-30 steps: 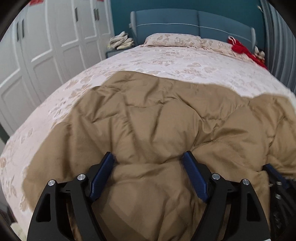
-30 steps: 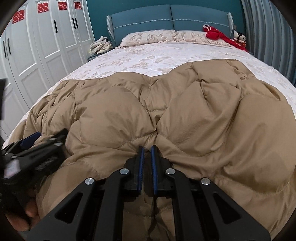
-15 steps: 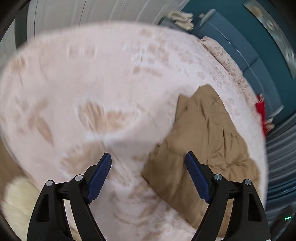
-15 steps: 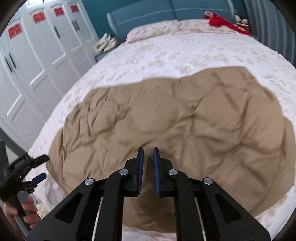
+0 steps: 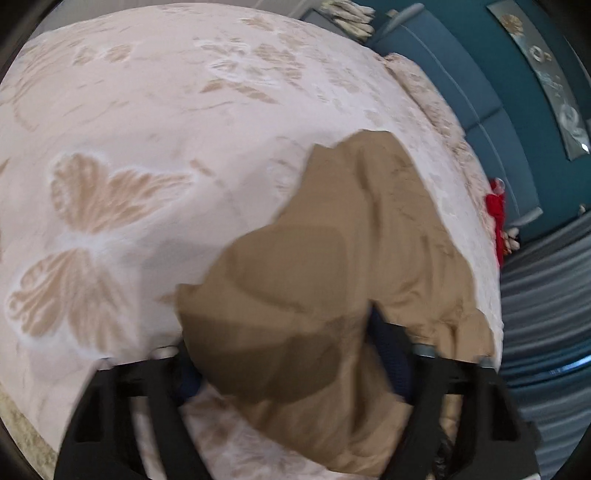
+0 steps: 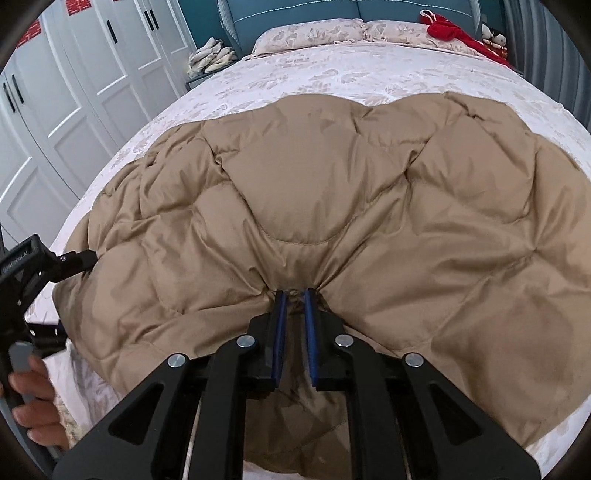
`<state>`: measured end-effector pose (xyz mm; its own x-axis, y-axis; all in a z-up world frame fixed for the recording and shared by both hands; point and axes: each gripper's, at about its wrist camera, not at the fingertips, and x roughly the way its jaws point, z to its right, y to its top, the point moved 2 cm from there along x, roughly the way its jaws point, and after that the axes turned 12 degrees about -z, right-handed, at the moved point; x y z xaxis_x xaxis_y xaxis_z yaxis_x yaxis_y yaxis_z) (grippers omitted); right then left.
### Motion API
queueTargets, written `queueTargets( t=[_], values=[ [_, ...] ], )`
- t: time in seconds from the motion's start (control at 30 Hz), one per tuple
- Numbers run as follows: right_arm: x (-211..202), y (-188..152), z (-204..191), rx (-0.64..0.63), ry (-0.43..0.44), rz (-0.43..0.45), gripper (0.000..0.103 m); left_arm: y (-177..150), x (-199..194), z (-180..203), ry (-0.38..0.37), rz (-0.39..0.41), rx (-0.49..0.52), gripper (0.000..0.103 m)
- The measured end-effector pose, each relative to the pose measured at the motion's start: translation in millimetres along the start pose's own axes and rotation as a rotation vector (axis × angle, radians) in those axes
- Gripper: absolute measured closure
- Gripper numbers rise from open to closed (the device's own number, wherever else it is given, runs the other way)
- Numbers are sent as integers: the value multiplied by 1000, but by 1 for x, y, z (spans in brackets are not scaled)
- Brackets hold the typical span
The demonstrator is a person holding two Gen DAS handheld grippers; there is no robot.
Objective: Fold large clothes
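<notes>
A large tan quilted down coat (image 6: pixel 351 206) lies spread on the bed. My right gripper (image 6: pixel 294 295) is shut on a bunched fold at the coat's near edge. In the left wrist view the coat (image 5: pixel 369 240) runs away to the upper right, and a corner of it fills the gap between the wide-apart fingers of my left gripper (image 5: pixel 284 354). The image is blurred and the cloth hides the fingertips. The left gripper also shows in the right wrist view (image 6: pixel 79 258) at the coat's left edge, held by a hand.
The bed (image 6: pixel 332 77) has a pale floral cover, pillows (image 6: pixel 306 33) and a blue headboard. A red item (image 6: pixel 450 31) lies at the far right. White wardrobe doors (image 6: pixel 74 92) stand left. Grey curtains (image 5: pixel 546 295) hang on the right.
My left gripper moved in onto the coat's left corner, which now lies between its fingers. My right gripper stays shut on the near edge, and the coat sits puffier and closer.
</notes>
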<state>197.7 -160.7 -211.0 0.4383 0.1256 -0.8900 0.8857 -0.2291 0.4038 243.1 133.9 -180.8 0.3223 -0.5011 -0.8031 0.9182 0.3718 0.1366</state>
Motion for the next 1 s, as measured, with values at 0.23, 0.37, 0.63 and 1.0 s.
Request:
queueTargets(
  t=[0.23,0.37,0.63,1.0],
  values=[
    [0,-1,2,39,27,-10,94,-7,-54,44,-95,45,165,92],
    [-7,-11,-9,93,111,-45,94,-26,-102,73,-116,97,264,94],
    [-2,-33,-66,45,201,-92,94,-47,-133,111,29,208,407,94],
    [-64,-67,9,101,109,-126,94,-51,-138,122,33,232,437,95]
  ],
)
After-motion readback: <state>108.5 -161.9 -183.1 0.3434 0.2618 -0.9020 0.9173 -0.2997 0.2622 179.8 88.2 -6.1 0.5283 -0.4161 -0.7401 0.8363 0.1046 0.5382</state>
